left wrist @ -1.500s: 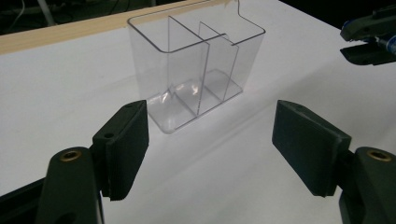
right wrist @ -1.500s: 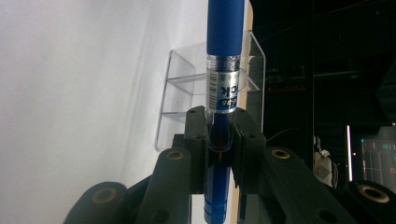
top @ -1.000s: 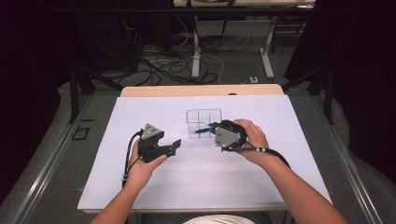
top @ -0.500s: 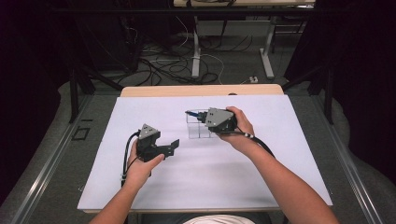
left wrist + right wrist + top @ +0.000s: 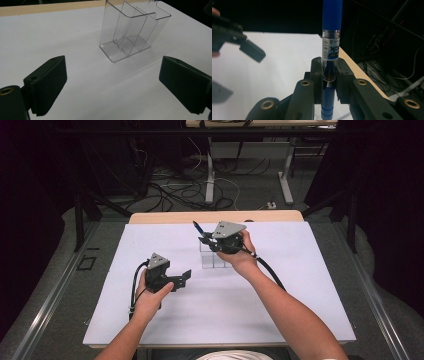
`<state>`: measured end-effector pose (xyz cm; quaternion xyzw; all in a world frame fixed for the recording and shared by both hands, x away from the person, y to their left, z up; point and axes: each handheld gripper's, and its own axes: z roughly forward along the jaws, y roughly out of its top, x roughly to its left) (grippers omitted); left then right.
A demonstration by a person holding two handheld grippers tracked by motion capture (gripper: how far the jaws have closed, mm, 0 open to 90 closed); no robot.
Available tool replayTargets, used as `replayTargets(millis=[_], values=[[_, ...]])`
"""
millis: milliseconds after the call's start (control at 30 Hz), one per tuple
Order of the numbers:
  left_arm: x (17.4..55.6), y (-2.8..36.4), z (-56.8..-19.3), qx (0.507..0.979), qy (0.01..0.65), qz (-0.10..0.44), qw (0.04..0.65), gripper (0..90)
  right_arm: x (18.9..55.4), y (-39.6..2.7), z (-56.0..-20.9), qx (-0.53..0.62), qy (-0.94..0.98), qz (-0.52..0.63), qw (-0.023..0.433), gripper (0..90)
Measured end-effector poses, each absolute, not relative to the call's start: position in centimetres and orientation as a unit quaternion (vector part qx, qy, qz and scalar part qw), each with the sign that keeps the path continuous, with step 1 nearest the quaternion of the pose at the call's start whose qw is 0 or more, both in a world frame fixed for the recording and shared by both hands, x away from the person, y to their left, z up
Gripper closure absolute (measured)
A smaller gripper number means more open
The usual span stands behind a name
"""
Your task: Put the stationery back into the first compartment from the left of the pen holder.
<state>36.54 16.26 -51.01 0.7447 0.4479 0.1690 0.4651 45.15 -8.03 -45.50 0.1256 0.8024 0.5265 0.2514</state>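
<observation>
My right gripper [image 5: 207,240] is shut on a blue pen [image 5: 196,226] with a clear barrel; the pen sticks out past the jaws toward the far left. In the right gripper view the pen [image 5: 332,25] stands upright between the closed jaws of my right gripper [image 5: 329,68]. This hand hovers over the far side of a clear plastic holder [image 5: 215,260] with several compartments. My left gripper [image 5: 184,277] stays near the table's left middle. Its jaws have just been opening, and nothing is between them. From the left gripper [image 5: 112,66] the holder [image 5: 130,32] stands upright ahead.
A white sheet [image 5: 300,310] covers the table, with a wooden edge [image 5: 165,217] at the back. Beyond it are dark floor, cables [image 5: 165,185] and table legs. The other hand's gripper [image 5: 249,50] appears at the left of the right gripper view.
My right gripper has carried the pen away from me and to the left, from beside the holder to over its far side. The left jaws stand a little wider.
</observation>
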Motion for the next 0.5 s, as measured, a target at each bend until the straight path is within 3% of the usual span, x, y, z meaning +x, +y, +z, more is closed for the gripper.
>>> replayTargets(millis=[300,500], values=[[36.6,16.3,-51.1,0.74,0.45,0.17,0.47,7.8,46.1,-6.3,-46.9,0.19,0.791,0.542,0.211,77.4],[36.6,16.5,-51.0,0.74,0.45,0.173,0.469,7.8,46.3,-6.4,-47.1,0.215,0.789,0.533,0.218,61.7]])
